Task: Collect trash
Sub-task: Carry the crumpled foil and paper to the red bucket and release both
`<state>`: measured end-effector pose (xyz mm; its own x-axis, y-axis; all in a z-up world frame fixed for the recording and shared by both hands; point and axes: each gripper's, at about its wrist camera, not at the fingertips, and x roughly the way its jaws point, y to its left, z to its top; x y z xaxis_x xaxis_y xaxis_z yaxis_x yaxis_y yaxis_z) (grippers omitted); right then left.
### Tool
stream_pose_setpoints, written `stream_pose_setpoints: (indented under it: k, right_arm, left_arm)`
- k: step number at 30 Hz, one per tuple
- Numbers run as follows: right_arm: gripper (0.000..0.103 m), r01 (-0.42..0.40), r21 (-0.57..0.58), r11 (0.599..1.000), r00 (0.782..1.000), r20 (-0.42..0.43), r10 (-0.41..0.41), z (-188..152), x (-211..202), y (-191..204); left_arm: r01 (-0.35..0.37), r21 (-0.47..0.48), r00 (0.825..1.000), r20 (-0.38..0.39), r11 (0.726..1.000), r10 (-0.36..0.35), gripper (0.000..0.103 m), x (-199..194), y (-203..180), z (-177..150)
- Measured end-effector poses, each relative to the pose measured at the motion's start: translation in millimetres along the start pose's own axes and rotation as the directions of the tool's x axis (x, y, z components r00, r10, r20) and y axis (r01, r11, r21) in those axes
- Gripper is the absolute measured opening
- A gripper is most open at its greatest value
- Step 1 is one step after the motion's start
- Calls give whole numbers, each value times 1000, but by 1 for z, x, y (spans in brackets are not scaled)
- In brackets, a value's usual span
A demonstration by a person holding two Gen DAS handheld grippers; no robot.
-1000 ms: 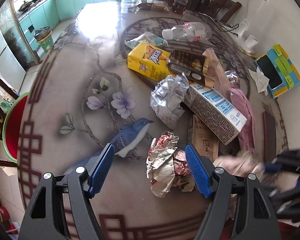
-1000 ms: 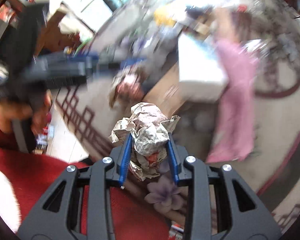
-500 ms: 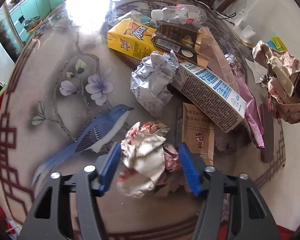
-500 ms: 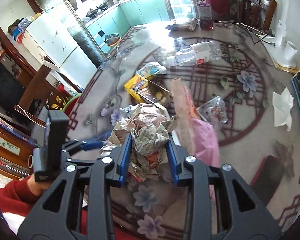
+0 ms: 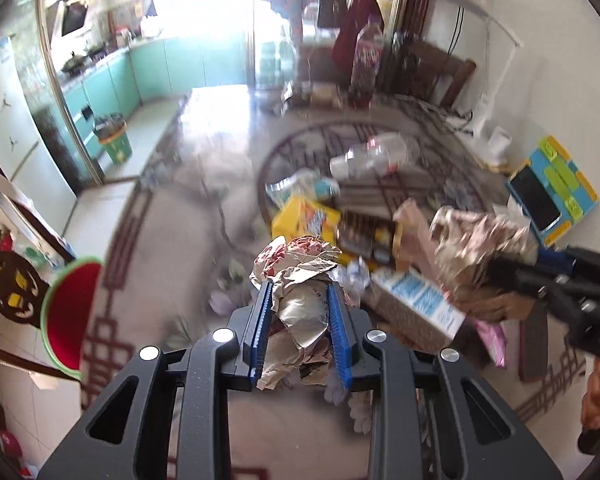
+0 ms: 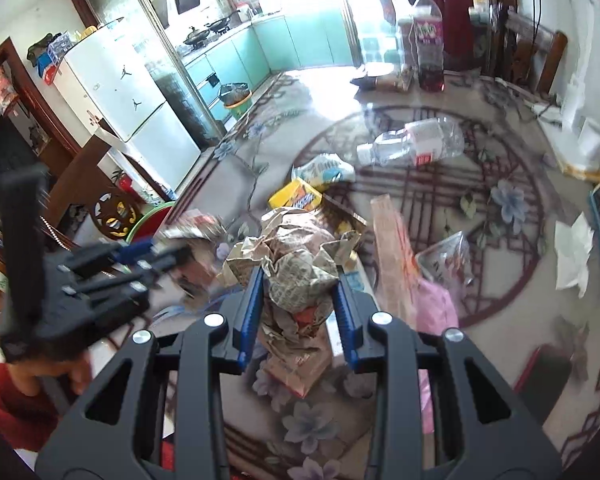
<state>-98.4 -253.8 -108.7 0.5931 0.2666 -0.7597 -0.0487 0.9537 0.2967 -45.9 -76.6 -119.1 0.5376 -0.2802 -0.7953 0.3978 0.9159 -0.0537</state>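
The left gripper (image 5: 299, 306) hangs above the near edge of the worktop (image 5: 172, 240) with its jaws closing on a crumpled foil wrapper (image 5: 300, 280); the blue pads press both sides of the wad, which bulges out above and below them, clear of the surface. The right gripper (image 6: 299, 298) holds a second wad, a crumpled paper ball (image 6: 300, 256), its jaws narrow and clamped on the paper, also lifted off the worktop. In the left wrist view that same paper ball (image 5: 480, 240) and the gripper behind it show at the right, blurred.

More litter lies toward the middle of the worktop: a yellow carton (image 5: 306, 216), a white and blue box (image 5: 420, 300) just beside it toward the near edge, a clear plastic bottle (image 6: 412, 144) on its side farther back, and a pink bag (image 6: 436, 304) nearer the right edge. A white tissue (image 6: 574, 252) lies well apart by the right edge. A tall bottle of dark drink (image 6: 430, 36) stands upright at the far edge. Beyond the worktop, on the kitchen floor, stands what looks like a green bin (image 6: 236, 100), though it is small in view.
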Motion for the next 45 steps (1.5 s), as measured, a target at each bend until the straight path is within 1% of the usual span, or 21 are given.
stream_pose_setpoints:
  k: [2,7,11,14,19,23,27,36,45]
  right_arm:
    - [33,1,-6,1000,1000,9,-1,4,0,2]
    - [33,3,-29,1000,999,34,-2,13,-1,6]
    - [33,-5,-35,999,999,49,7,19,-4,9]
    - [33,-9,-31,999,998,64,11,22,-6,11]
    - [33,-9,-27,1000,996,91,11,28,-11,13]
    - [33,-3,-38,999,994,110,7,34,-14,16]
    - [33,-2,-43,999,992,127,8,39,-16,19]
    - [33,1,-59,998,987,160,8,50,-21,28]
    - [33,-9,-70,998,988,153,20,56,-11,41]
  left_arm:
    - [-17,6,999,34,1000,17,25,-11,4,10]
    - [-46,16,995,85,999,45,25,-26,2,30]
    - [-52,18,994,97,998,50,25,-31,0,38]
    - [-80,27,991,112,996,76,26,-39,-2,42]
    - [-130,35,978,172,991,122,26,-58,-4,55]
    - [-139,22,969,211,990,131,26,-70,-2,66]
    - [-141,9,965,224,990,135,26,-75,1,71]
    - [-144,-8,964,227,990,142,26,-74,6,73]
    - [-147,-23,962,227,989,149,26,-74,19,74]
